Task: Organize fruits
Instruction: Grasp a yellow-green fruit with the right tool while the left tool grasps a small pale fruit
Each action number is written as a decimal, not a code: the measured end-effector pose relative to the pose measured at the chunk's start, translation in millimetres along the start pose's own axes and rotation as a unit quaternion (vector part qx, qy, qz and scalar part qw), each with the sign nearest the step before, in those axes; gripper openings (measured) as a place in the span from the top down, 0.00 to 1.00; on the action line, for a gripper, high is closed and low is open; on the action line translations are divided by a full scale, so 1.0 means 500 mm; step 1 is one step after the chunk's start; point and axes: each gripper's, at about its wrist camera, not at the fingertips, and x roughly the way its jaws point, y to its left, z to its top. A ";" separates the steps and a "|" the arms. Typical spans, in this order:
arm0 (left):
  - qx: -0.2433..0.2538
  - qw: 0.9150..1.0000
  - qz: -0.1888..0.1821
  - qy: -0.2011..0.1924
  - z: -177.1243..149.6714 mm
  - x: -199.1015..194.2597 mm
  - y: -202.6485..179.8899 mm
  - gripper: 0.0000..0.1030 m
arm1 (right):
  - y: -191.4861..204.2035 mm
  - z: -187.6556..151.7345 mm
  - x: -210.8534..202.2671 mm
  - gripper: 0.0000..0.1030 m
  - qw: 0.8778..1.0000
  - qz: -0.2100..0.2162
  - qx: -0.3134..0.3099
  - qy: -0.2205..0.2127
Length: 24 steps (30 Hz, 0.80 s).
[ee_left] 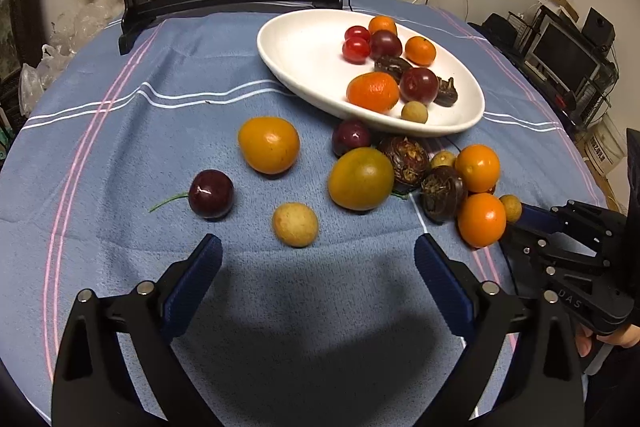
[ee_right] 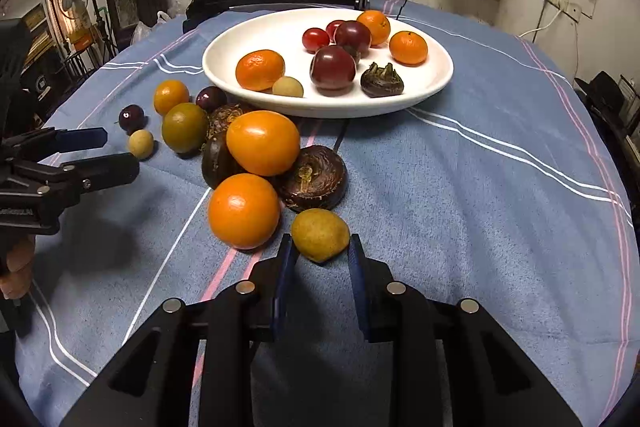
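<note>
Right gripper (ee_right: pixel 320 251) at lower centre of its frame, jaws pinching a small yellow longan (ee_right: pixel 320 234) at their very tips, fruit on the cloth just beside an orange (ee_right: pixel 243 210). Plate (ee_right: pixel 224 67) straight ahead, up the frame, beyond the fruit pile. Left gripper (ee_left: pixel 318 255) with jaws spread and empty, another longan (ee_left: pixel 295 224) just ahead of the tips, slightly left of midline. Longans round, no long axis.

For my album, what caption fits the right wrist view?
Right gripper closed on a small yellow longan on the blue tablecloth, a white plate of fruit behind.
</note>
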 end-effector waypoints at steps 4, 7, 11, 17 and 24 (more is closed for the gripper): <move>0.015 1.000 0.003 0.014 -0.005 0.018 -0.009 0.30 | -0.001 0.000 -0.007 0.73 1.000 -0.003 0.001 -0.005; 0.022 1.000 0.004 0.014 0.000 0.037 -0.010 0.36 | 0.001 -0.001 -0.011 0.73 1.000 -0.004 -0.002 -0.008; 0.043 0.998 0.033 -0.009 0.005 0.046 -0.017 0.70 | 0.004 -0.001 -0.017 0.73 1.000 -0.003 -0.007 -0.013; 0.045 0.998 0.029 -0.033 0.009 0.020 -0.021 0.76 | -0.021 0.002 -0.023 0.73 1.000 -0.007 0.015 -0.024; 0.025 0.997 -0.004 -0.070 0.040 -0.048 -0.034 0.76 | -0.042 0.023 -0.065 0.73 0.996 -0.002 0.050 -0.068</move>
